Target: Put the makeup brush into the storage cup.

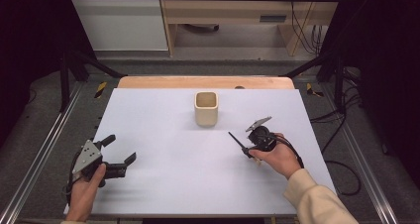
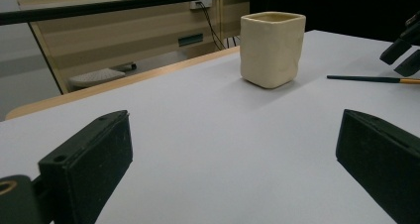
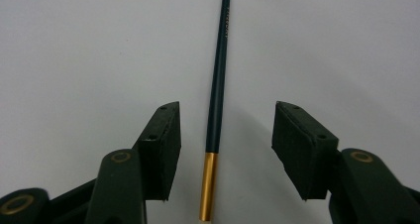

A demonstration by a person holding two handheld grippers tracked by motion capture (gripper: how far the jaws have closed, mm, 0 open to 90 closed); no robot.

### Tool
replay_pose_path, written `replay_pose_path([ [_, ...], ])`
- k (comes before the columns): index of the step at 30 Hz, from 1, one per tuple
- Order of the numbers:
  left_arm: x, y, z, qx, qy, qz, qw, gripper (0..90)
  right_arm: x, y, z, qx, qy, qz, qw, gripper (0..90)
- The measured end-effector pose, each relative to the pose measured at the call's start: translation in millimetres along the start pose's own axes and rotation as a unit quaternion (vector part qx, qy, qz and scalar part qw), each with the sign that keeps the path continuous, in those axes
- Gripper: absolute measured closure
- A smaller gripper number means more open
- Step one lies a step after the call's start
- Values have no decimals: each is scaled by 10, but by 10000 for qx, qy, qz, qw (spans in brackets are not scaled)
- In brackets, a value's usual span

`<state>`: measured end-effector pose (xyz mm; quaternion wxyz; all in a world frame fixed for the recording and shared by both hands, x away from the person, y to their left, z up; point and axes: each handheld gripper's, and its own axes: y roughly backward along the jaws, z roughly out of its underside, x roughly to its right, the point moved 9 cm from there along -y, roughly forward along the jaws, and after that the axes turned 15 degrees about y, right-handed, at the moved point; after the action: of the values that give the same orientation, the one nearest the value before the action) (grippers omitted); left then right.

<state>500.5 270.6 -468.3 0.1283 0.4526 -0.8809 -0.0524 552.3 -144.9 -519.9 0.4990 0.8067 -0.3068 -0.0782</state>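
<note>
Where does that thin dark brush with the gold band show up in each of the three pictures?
High view: brush right of centre, at the right gripper.
Left gripper view: right edge, right of the cup.
Right gripper view: centre, lying between open jaws.
Shared landmark: the white table.

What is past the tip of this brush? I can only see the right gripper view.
Observer: A cream cup stands on the table beyond the brush, apart from it.
Operator: Is anything in it?
Observer: In the high view it looks empty.
Operator: Where is the other gripper?
Observer: The left gripper is near the table's front left corner, jaws open, nothing between them.
</note>
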Motion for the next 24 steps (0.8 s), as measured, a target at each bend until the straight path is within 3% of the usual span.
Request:
replay_pose_path([
  [10, -1, 1, 0, 0, 3, 1, 10000, 4, -18, -14, 27, -122, -2, -59, 9999, 576],
  [24, 1, -1, 1, -8, -7, 5, 10000, 4, -29, -19, 43, -128, -167, -84, 9997, 626],
])
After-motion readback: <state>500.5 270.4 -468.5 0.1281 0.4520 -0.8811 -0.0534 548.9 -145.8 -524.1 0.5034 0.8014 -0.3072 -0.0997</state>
